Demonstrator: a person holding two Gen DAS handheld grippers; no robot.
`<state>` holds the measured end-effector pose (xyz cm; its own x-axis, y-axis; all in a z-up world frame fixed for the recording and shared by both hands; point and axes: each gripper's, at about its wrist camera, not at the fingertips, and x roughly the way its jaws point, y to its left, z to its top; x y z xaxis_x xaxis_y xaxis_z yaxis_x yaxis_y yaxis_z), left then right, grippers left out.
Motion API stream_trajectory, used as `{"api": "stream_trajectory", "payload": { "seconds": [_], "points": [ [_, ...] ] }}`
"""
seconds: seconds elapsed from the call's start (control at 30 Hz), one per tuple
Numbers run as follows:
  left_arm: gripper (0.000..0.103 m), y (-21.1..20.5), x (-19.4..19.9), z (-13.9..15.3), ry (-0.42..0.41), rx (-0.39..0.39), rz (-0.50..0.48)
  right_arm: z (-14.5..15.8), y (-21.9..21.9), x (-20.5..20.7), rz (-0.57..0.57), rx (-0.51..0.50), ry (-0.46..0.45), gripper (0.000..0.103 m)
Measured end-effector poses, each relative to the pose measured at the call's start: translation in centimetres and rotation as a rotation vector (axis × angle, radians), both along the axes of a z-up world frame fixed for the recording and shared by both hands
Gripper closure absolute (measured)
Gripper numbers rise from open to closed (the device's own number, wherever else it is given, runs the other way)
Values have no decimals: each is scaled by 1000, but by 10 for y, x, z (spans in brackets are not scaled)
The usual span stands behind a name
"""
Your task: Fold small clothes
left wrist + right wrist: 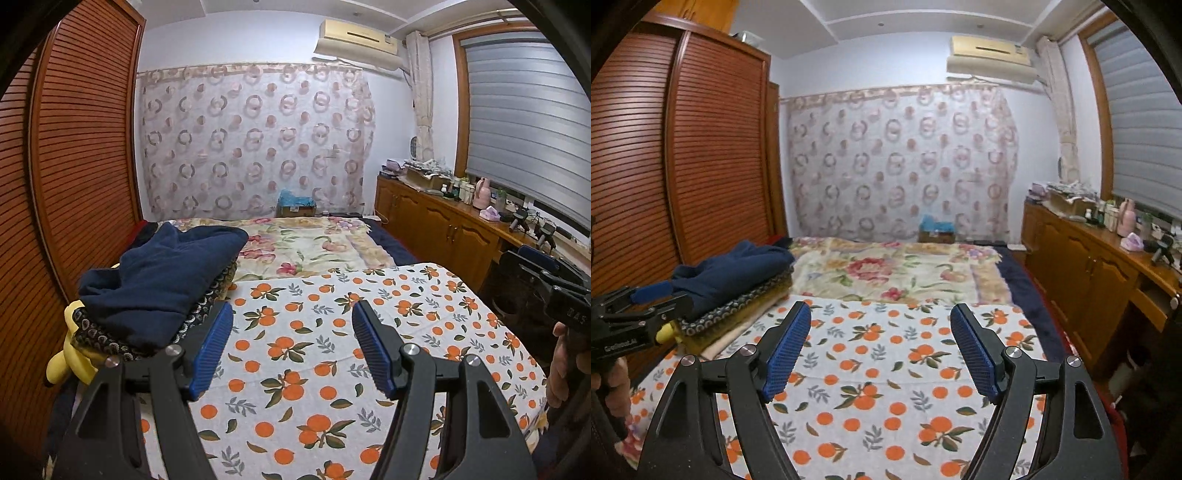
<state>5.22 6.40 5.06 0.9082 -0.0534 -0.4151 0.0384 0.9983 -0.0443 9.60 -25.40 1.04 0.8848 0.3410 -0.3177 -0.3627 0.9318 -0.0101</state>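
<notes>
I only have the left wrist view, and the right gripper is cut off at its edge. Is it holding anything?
Observer: No. The right gripper is open, with nothing between its jaws, only the orange-print cloth beyond.
Operator: What is at the bottom of the stack under the navy garment?
Observer: Below the navy garment, a cream piece lies lowest, under an olive layer.
</notes>
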Motion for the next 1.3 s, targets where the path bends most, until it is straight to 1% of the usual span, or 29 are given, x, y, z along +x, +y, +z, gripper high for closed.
{"api": "stream_trajectory", "payload": {
  "seconds": [0.37, 1.3],
  "points": [
    [36, -4, 0, -1, 0, 17, 12, -7, -6, 2, -22, 7, 9, 23],
    [36, -5, -2, 2, -15, 22, 11, -6, -8, 1, -28, 4, 5, 23]
  ]
}}
